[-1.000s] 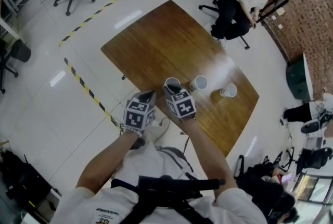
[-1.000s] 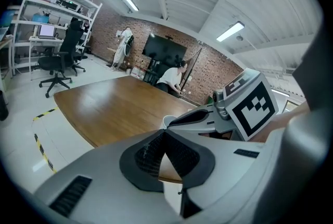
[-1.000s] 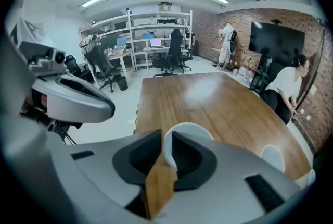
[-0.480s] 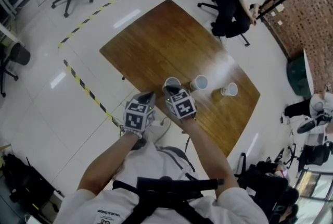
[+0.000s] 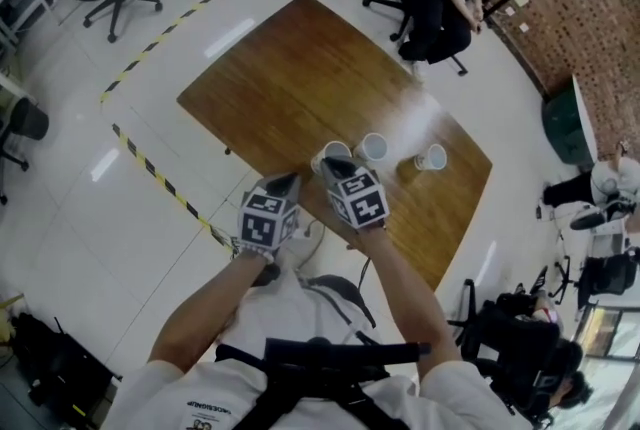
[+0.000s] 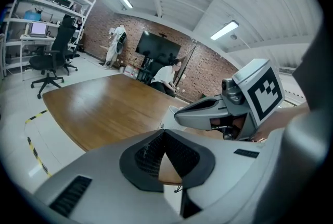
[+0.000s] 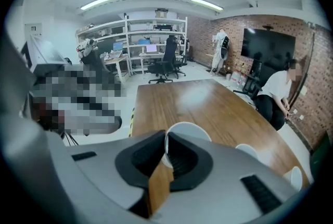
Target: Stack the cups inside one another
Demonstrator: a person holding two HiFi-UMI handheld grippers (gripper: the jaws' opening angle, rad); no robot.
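Since right gripper (image 7: 166, 147) fingers just closed onto the near-edge cup (image 7: 190, 130) rim, lift level, centre over middle cup (image 5: 372, 147); left gripper (image 6: 164, 137) fingers together, empty.

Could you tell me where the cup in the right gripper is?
In the head view that cup is the leftmost of three near the table's near edge, beside the middle cup, rim pinched by the right gripper.

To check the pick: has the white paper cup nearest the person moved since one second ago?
Yes, slightly. In the head view the nearest white paper cup has shifted right, towards the middle white paper cup; the gap between them is narrower.
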